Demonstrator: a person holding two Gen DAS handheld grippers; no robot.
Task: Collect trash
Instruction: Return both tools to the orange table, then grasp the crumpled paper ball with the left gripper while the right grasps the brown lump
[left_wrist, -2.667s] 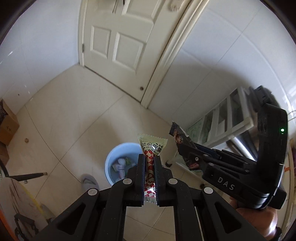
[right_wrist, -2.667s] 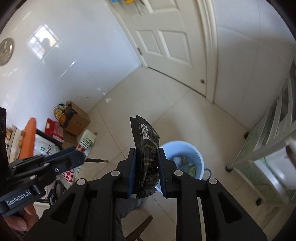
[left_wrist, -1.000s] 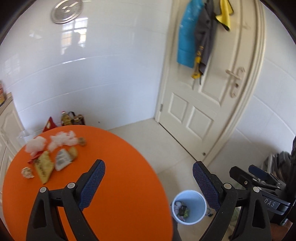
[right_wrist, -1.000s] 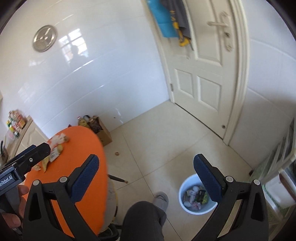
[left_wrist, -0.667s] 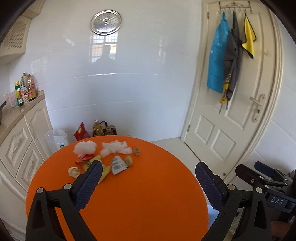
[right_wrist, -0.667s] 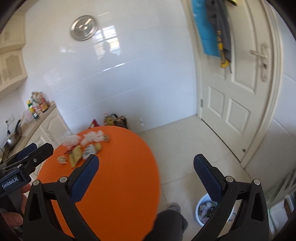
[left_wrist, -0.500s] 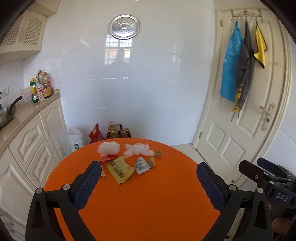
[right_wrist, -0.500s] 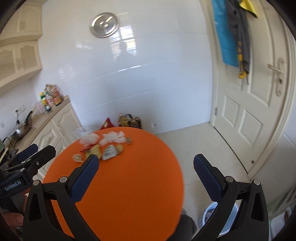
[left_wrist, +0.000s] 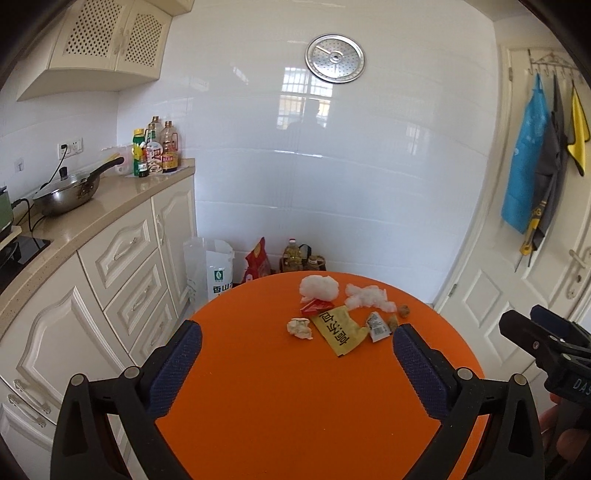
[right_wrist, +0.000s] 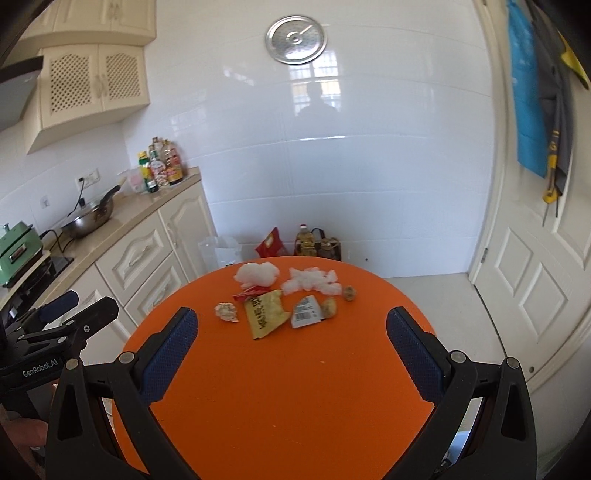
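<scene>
A round orange table (left_wrist: 280, 413) (right_wrist: 295, 398) carries a small heap of trash at its far side. In it lie a yellow wrapper (left_wrist: 339, 331) (right_wrist: 264, 313), a grey sachet (left_wrist: 377, 326) (right_wrist: 305, 311), a red wrapper (left_wrist: 314, 305), two white tissue wads (left_wrist: 319, 288) (right_wrist: 258, 274) and a crumpled scrap (left_wrist: 300, 328) (right_wrist: 226, 311). My left gripper (left_wrist: 297, 350) hovers open over the near half of the table, nothing between its fingers. My right gripper (right_wrist: 291, 341) is likewise open and empty, short of the heap. Each gripper shows at the edge of the other's view.
A cream counter with drawers (left_wrist: 110, 258) runs along the left, with a wok (left_wrist: 66, 190) and bottles (left_wrist: 157, 151) on top. Bags and oil bottles (left_wrist: 295, 254) stand on the floor behind the table. A white door (left_wrist: 535, 295) with hung aprons is at right.
Both grippers held wrappers over a blue bin on the floor, then opened and let them go. Both have swung up and left from the bin to face the table and its trash.
</scene>
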